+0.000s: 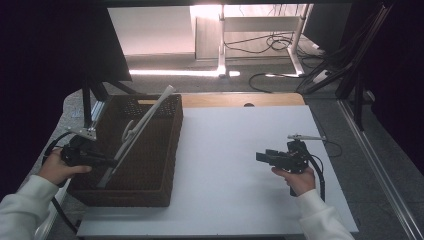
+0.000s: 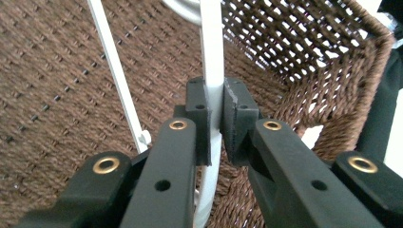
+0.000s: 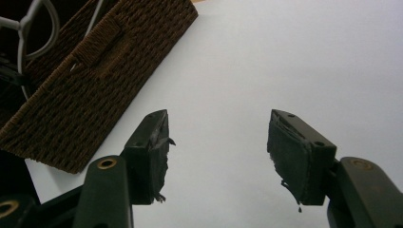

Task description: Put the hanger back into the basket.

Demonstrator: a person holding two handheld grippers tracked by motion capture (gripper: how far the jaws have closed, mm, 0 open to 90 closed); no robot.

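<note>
White sleeves (image 1: 25, 205), blk grippers w/ brass screws (image 2: 106, 165).

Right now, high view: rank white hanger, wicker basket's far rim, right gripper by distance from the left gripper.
1. white hanger: clamped in the left gripper.
2. wicker basket's far rim: beyond, at the basket's back.
3. right gripper: across the white table, open.

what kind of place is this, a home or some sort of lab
Most likely a lab or recording workspace, not a home. A plain white table holds just a brown wicker basket. Loose cables trail over the floor behind it, by a bare metal frame, and dark curtains hang at the sides.
</note>
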